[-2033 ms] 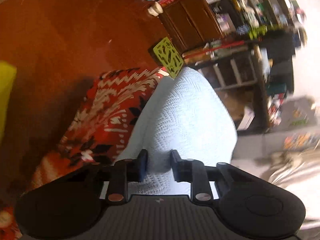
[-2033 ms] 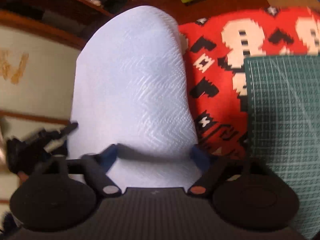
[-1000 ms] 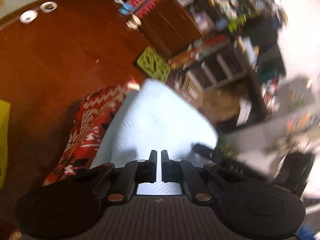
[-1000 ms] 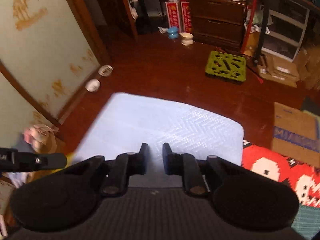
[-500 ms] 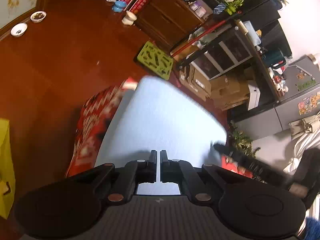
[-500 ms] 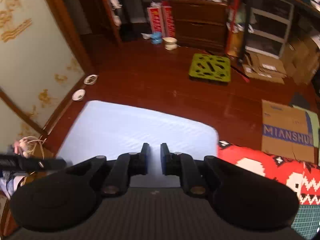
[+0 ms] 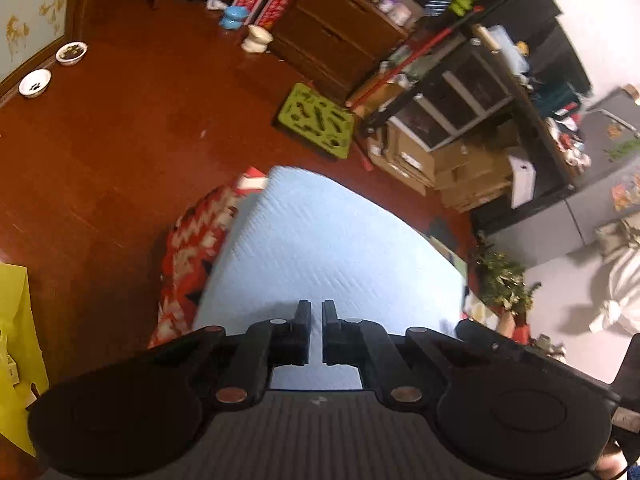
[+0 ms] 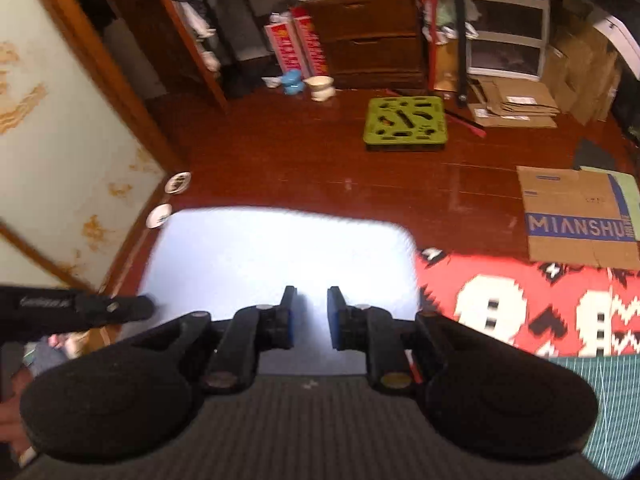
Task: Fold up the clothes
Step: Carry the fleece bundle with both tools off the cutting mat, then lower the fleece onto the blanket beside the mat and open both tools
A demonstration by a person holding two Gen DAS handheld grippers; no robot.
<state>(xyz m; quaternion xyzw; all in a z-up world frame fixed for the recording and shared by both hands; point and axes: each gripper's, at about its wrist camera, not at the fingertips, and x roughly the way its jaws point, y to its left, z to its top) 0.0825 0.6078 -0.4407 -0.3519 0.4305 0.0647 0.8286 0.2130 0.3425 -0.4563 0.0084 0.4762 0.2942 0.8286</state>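
L gripper [image 7: 316,312] shut on blue cloth [image 7: 328,248] edge | R gripper [image 8: 311,300] opening, cloth between

Right gripper [image 8: 311,300], jaws just opening with a gap between the pads, above a pale blue folded cloth [image 8: 276,252] lying beside a red patterned blanket [image 8: 520,304] near a green mat [image 8: 406,126].

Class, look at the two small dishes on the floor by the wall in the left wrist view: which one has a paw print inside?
The lower-left white dish, nearest the picture's edge, shows a dark paw print. The other dish, farther along the wall, holds brownish contents instead.
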